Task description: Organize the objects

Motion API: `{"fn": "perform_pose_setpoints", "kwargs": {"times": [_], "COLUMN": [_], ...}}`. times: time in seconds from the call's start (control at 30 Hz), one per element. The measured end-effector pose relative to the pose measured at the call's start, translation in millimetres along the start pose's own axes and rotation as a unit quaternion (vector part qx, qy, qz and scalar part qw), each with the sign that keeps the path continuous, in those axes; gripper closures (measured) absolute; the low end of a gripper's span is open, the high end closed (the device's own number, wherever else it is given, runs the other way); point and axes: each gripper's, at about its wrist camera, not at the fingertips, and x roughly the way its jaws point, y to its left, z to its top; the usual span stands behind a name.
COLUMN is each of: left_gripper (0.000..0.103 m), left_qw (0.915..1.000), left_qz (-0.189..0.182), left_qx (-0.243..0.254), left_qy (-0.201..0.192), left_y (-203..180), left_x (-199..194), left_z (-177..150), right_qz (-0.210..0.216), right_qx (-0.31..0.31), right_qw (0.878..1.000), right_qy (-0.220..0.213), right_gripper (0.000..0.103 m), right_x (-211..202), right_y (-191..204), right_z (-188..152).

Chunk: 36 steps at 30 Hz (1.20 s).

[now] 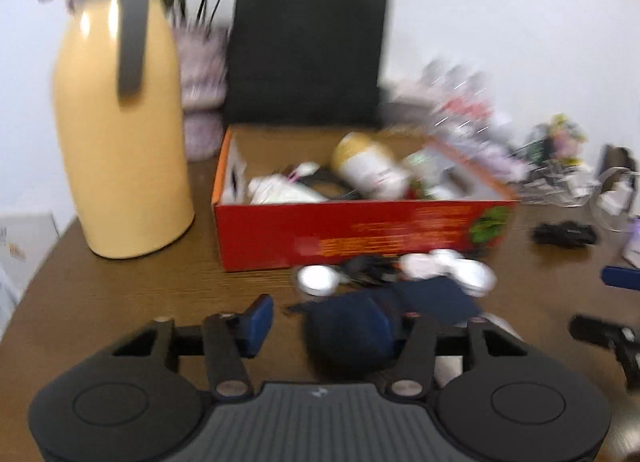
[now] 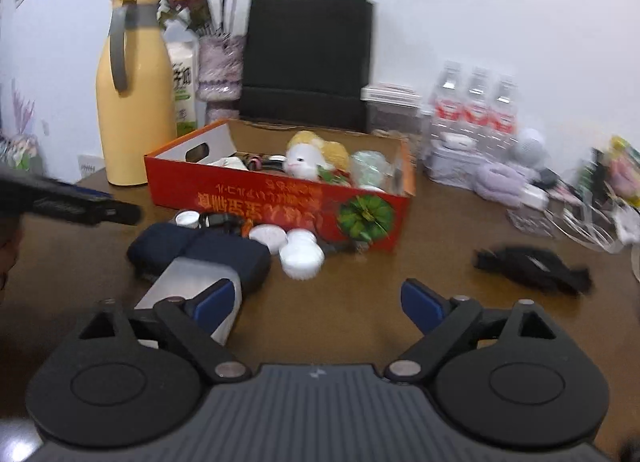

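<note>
Brown wood-grain table [image 2: 360, 302] vs plain white wall [image 2: 500, 2]. Red cardboard box [image 2: 280, 202] mid-frame, full of odds & ends; yellow thermos [image 2: 132, 102] upper left, black paper bag [image 2: 308, 58] behind. Navy pouch [image 2: 192, 252] lies just in front of box. Left gripper [image 1: 324, 326] spread wide around pouch; blur hides contact. Right gripper [image 2: 318, 304] spread wide, pinching nothing.

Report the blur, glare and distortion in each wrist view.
Left wrist view: heavy motion blur smears the red box and the bottles at right; glare streaks show on the yellow thermos. Right wrist view: sharper, with the water bottles and box print legible as shapes, blur mostly at the edges. Both views: fisheye bending, dark corners.
</note>
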Motion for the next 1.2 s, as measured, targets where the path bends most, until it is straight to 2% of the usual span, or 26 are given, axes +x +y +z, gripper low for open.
{"fn": "perform_pose_setpoints", "kwargs": {"times": [0.03,0.07,0.1,0.2,0.23,0.27,0.3,0.33,0.4,0.57,0.73,0.87,1.0,1.07,1.2], "left_gripper": [0.069,0.078,0.079,0.085,0.088,0.096,0.099,0.100,0.102,0.103,0.103,0.103,0.103,0.103,0.103], "left_qw": [0.9998,0.9991,0.9988,0.9986,0.9985,0.9985,0.9987,0.9988,0.9990,0.9998,0.9968,0.9912,0.9885,0.9875,0.9865], "left_qz": [-0.002,-0.001,-0.001,-0.014,-0.024,-0.025,-0.017,-0.020,-0.026,-0.003,-0.002,-0.025,-0.028,-0.043,-0.052], "left_qx": [-0.011,-0.024,-0.029,0.001,0.005,0.012,0.016,0.013,0.015,0.019,-0.022,-0.053,-0.064,-0.074,-0.088], "left_qy": [0.017,0.034,0.038,0.050,0.050,0.048,0.045,0.042,0.034,0.003,-0.076,-0.118,-0.134,-0.133,-0.128], "left_y": [7.0,13.6,17.6,19.8,20.7,21.1,20.6,21.5,19.5,14.7,19.4,20.5,17.0,15.2,7.3], "left_x": [17.6,33.8,43.8,62.6,64.7,65.1,64.2,64.0,63.0,46.9,-17.3,-83.0,-137.1,-159.9,-189.9], "left_z": [6.9,11.9,14.5,16.2,15.8,14.8,13.1,12.0,8.3,6.9,14.4,0.5,-26.7,-43.7,-68.0], "right_qz": [-0.003,-0.005,-0.002,0.013,0.016,0.026,0.038,0.050,0.054,0.040,0.011,0.014,0.034,0.036,0.061], "right_qx": [-0.012,-0.023,-0.028,-0.028,-0.025,-0.012,0.004,0.021,0.026,0.011,0.010,0.010,0.012,0.024,0.054], "right_qw": [1.000,1.000,0.999,0.998,0.998,0.998,0.998,0.996,0.996,0.997,0.999,1.000,0.999,0.999,0.997], "right_qy": [0.005,0.013,0.022,0.047,0.053,0.052,0.057,0.064,0.065,0.058,0.031,-0.005,-0.024,-0.029,-0.012], "right_gripper": [0.015,0.018,0.020,0.031,0.041,0.047,0.051,0.062,0.062,0.063,0.063,0.062,0.062,0.062,0.062], "right_x": [14.5,29.5,44.7,80.8,90.8,98.0,103.9,109.9,115.9,104.1,74.3,13.1,-59.1,-89.1,-123.8], "right_y": [2.4,4.0,4.7,4.6,4.1,1.4,-1.5,-4.7,-5.1,0.2,0.2,5.1,16.8,22.3,34.8], "right_z": [3.8,7.3,10.4,17.1,18.3,19.0,19.3,19.3,15.6,10.4,9.4,5.3,-14.6,-27.6,-57.1]}}
